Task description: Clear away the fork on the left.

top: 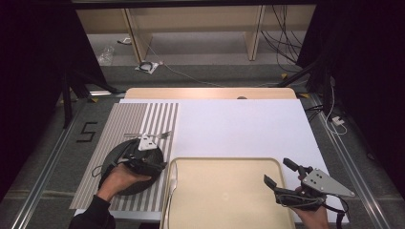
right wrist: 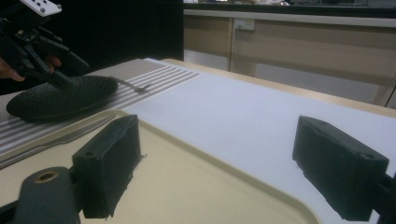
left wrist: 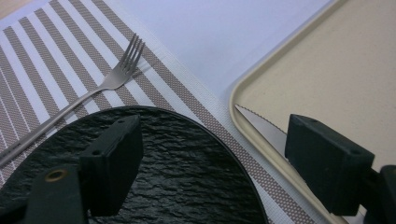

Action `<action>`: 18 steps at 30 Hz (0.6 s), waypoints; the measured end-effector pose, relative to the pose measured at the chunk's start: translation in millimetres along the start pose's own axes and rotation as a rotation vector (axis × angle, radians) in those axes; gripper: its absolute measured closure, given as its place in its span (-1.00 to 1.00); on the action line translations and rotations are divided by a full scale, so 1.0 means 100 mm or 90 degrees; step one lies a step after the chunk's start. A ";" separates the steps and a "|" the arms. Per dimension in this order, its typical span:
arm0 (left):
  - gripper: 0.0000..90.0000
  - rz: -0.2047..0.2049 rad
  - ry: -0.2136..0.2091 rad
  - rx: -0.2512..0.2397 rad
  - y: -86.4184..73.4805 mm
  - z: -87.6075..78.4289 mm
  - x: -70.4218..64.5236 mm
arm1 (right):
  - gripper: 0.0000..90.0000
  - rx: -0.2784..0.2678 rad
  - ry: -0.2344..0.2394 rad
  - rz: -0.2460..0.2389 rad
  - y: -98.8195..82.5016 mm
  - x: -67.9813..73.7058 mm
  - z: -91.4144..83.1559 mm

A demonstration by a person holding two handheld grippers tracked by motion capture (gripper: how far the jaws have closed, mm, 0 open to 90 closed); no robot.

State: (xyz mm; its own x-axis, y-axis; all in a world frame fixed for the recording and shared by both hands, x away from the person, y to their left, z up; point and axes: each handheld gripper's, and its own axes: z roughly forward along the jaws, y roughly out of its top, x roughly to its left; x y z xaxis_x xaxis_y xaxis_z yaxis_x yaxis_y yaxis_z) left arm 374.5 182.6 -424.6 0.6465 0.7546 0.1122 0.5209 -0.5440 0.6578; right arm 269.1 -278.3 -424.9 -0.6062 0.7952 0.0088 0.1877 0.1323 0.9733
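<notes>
crosswise, fork (left wrist: 100,86) tines toward tray (left wrist: 327,74)

Left gripper (top: 152,162) above black plate (top: 125,183); right gripper (top: 279,172) open over tray (top: 224,191).

Two handheld black grippers: left gripper (top: 152,157), right gripper (top: 278,172). Blocky matte jaws, small screw holes, brass eyelet at the base. Grey three-cornered plate on top, dotted with holes. Black cable trailing. Dark sleeve (top: 93,215) on left forearm.
</notes>
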 end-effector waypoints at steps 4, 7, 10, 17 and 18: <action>-0.57 -0.001 0.009 -0.001 0.04 0.03 0.06 | -0.64 0.001 -0.001 0.002 0.00 -0.01 0.00; -0.56 0.005 0.009 0.004 0.06 0.05 0.09 | -0.64 0.001 0.000 0.004 0.00 0.00 0.00; -0.56 0.004 0.012 0.007 0.09 0.09 0.15 | -0.64 0.001 0.001 0.005 0.00 0.00 0.00; -0.53 0.013 0.016 0.027 0.15 0.14 0.34 | -0.64 0.001 0.001 0.002 0.00 0.00 0.00; -0.53 0.014 0.018 0.032 0.17 0.15 0.37 | -0.64 0.002 0.001 0.002 0.00 0.00 0.00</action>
State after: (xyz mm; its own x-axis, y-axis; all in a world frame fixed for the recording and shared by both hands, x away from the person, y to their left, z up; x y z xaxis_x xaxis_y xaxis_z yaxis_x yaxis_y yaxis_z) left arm 415.1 196.2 -420.4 0.6421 0.7523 0.1473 0.5349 -0.5773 0.6169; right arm 269.1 -278.0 -424.7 -0.6065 0.7950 0.0114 0.1912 0.1319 0.9726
